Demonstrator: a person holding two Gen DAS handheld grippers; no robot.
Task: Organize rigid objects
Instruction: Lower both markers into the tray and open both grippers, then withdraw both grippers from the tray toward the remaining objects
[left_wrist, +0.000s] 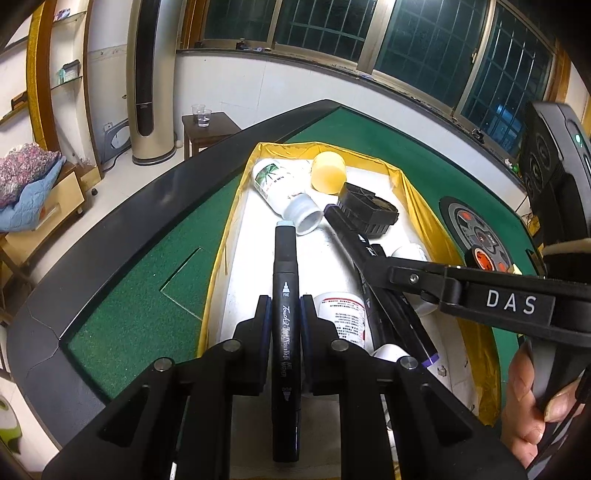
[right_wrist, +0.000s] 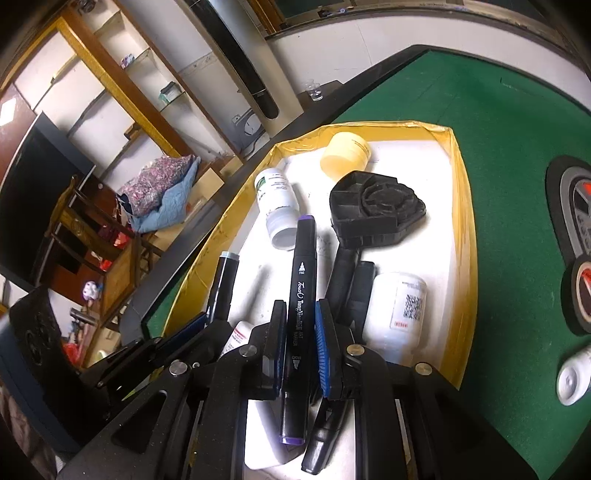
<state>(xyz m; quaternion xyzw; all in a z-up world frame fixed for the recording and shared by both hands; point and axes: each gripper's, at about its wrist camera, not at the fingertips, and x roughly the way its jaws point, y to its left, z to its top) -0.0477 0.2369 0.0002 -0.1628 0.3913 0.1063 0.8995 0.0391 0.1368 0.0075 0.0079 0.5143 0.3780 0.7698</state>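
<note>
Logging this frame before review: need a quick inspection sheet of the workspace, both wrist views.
Surface: green felt table with a dark rim; a yellow-edged white tray sits on it.
Job's things: blue-capped marker and purple-capped marker, both held over the tray; in the tray a leaf-label bottle, yellow jar, black plastic part, QR-label bottle, more dark markers.
Clutter: tape roll and small white bottle on the felt.
Grippers: left gripper shut on the blue-capped marker; right gripper shut on the purple-capped marker.
Cables: nothing seen on the table.
Surroundings: barred windows, shelving, tower fan, side table with cups.
</note>
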